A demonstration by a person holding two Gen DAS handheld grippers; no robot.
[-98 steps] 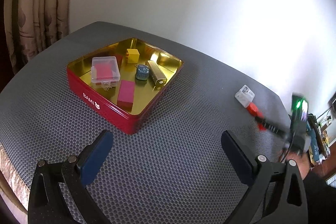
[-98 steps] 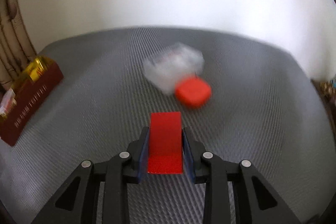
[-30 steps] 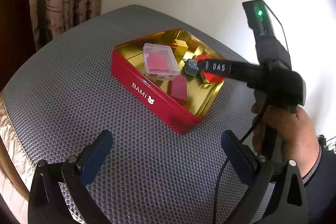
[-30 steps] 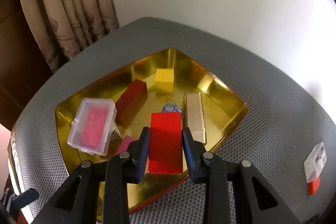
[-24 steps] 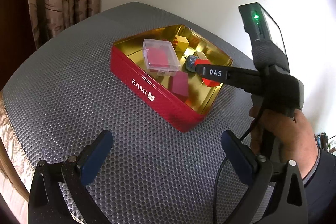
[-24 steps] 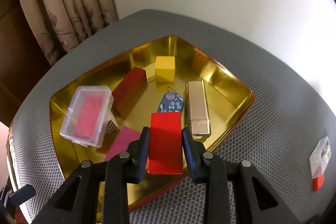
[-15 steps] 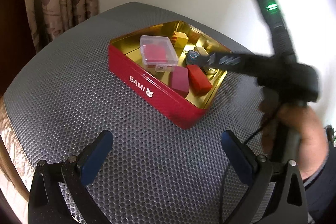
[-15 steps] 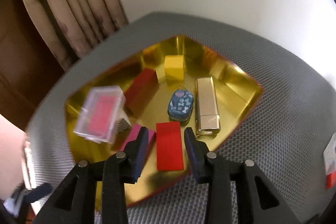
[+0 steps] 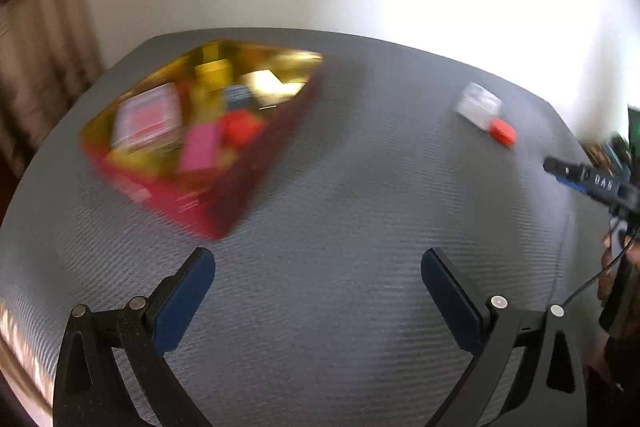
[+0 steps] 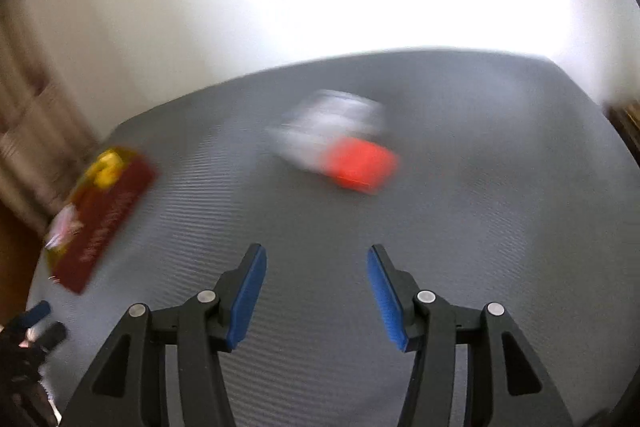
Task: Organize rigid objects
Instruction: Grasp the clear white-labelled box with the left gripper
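Note:
Both views are motion-blurred. The red tin (image 9: 256, 163) with a gold inside sits at the left of the grey mat, holding several small items, among them the red block (image 9: 240, 125) and a clear case (image 9: 146, 117). My left gripper (image 9: 318, 279) hangs open over bare mat. My right gripper (image 10: 316, 285) has its jaws opening, nothing between them; it points at a clear box (image 10: 332, 133) and an orange-red piece (image 10: 362, 167) lying together ahead. The same pair, clear box (image 9: 478, 105) and orange-red piece (image 9: 503, 131), lies far right in the left wrist view.
The right gripper's finger (image 9: 592, 181) enters at the right edge of the left wrist view, held by a person's hand (image 9: 614, 263). A curtain (image 9: 44, 39) hangs behind the table's left corner. The red tin (image 10: 104, 215) sits far left in the right wrist view.
My right gripper let go of the red block into the tin, opened, and swung right to face the clear box and orange-red piece. The left gripper's view also swung right.

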